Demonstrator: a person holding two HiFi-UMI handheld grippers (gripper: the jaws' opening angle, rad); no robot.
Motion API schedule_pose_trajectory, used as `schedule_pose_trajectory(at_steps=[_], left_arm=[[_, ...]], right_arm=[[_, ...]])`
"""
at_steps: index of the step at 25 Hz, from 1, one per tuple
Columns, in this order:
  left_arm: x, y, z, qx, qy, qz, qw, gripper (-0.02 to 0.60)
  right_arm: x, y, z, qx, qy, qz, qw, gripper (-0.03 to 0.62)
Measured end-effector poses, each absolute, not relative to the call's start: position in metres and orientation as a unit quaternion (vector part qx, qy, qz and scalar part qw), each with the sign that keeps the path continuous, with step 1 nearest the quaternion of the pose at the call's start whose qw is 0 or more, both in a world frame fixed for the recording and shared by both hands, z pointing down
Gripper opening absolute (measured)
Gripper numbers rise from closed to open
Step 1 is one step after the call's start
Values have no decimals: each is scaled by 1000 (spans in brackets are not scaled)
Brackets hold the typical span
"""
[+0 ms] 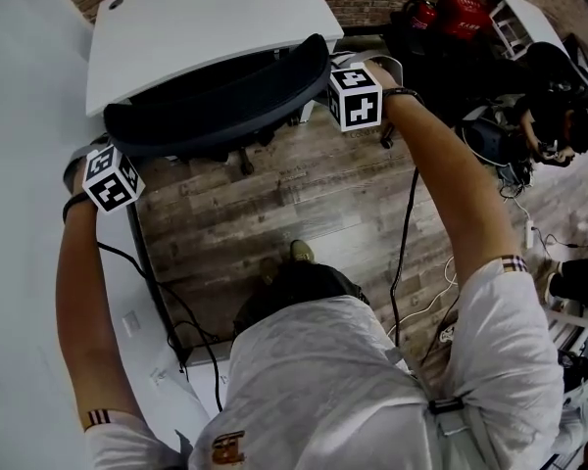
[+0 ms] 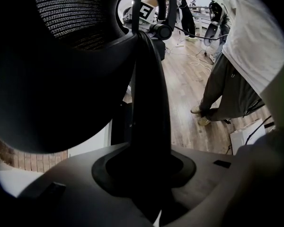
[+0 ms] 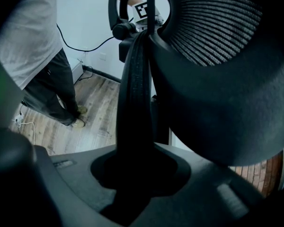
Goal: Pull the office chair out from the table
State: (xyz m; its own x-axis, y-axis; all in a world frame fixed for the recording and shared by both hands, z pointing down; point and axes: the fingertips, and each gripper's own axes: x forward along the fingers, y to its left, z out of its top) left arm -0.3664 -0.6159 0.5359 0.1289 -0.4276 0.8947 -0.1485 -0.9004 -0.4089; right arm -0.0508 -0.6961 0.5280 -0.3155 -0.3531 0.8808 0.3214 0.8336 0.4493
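**Left gripper** (image 2: 146, 169) is clenching on the dark upright rim of the backrest (image 2: 150, 98) of the office chair (image 1: 216, 106); the rim is passing straight between its two jaws and filling the gap. **Right gripper** (image 3: 132, 174) is gripping the opposite edge of the same backrest in the same way, so the chair is being held at both ends of its curved top.

**Position of the chair.** The backrest is standing just beside the near edge of the white table (image 1: 206, 13), and its upper curve is overlapping that edge in the head view. The seat is not showing and is probably lying under the table. Only part of the base (image 1: 245, 157) is appearing on the near side of the table.

**Progress (judged).** The grasp is secured, but the chair is sitting close in against the table, so most of the pull is remaining. The wooden floor (image 1: 274, 204) on the near side of the table is offering room. The person's shoe (image 1: 301, 252) and a hanging cable (image 1: 404, 253) are lying in that path, farther from the table.
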Motion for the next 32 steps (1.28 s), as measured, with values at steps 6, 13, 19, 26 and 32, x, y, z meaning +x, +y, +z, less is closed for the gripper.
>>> schedule_pose_trajectory(at_steps=[6,13,19,26,32], left_arm=[[-362,-578,537,-745,190,-630,110,121],[-365,-532,542,-744,192,-633,95,123],[-354,-496,531,-741,197,-631,116,123],[-342,-435,526,-740,201,-631,116,123],[-332,-381,524,-740,203,-630,119,123]], right_arm=[[-46,-657,529,14,-758,-288,585,95],[-43,-615,530,17,-756,-289,587,94],[-38,-576,527,14,-757,-290,585,94],[-28,-512,526,9,-759,-293,581,92],[-19,-456,524,5,-760,-294,579,92]])
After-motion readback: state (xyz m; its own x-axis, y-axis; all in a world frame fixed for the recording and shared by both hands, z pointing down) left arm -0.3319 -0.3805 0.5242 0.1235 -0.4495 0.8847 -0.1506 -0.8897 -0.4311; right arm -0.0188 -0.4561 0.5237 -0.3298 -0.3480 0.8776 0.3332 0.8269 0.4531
